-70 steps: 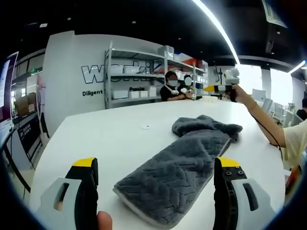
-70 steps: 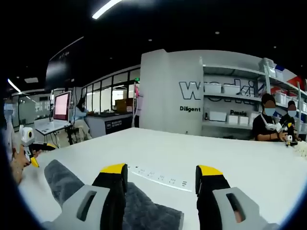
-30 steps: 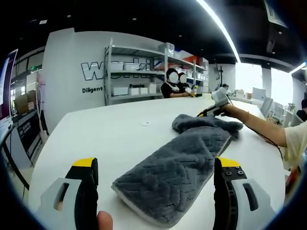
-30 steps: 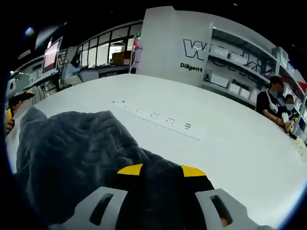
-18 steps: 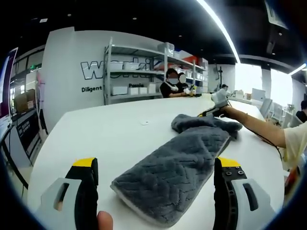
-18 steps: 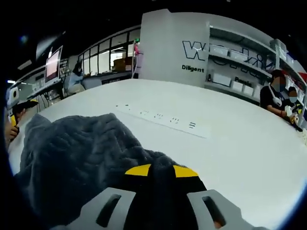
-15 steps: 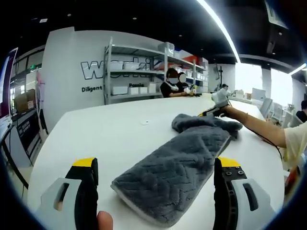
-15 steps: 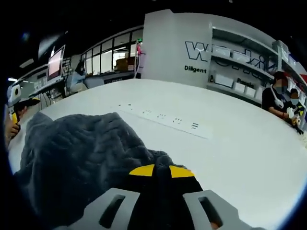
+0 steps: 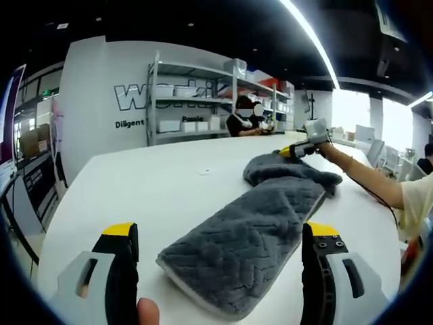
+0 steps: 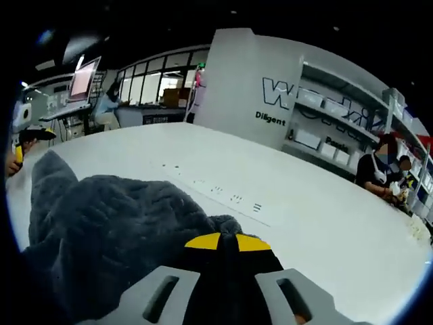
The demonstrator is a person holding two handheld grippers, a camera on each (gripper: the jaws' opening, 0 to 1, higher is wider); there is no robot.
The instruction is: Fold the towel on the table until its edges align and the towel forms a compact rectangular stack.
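- Left gripper view: We see the grey towel (image 9: 260,220) lying as a long, rumpled strip on the white table (image 9: 149,183), running away from us toward the far right. Its near end sits between our two jaws without touching either, and its far end is bunched up. We judge the fold as barely begun: the edges are not aligned and there is no compact stack yet.
- Left gripper view: Our left gripper (image 9: 220,261) hovers low over the table with its jaws wide apart and nothing between the pads; the towel's near end lies just ahead. A fingertip (image 9: 147,313) shows at the bottom edge.
- Left gripper view: At the towel's far end, our right gripper (image 9: 302,147) sits on the bunched cloth, with our forearm (image 9: 369,179) reaching in from the right.
- Right gripper view: Our right gripper (image 10: 226,242) has its yellow-tipped jaws closed together, pinching a raised fold of the towel (image 10: 115,217), which heaps up to the left. We judge this as the start of carrying that end over toward the near end.
- Right gripper view: A row of small marks (image 10: 223,193) lies on the table beyond the towel.
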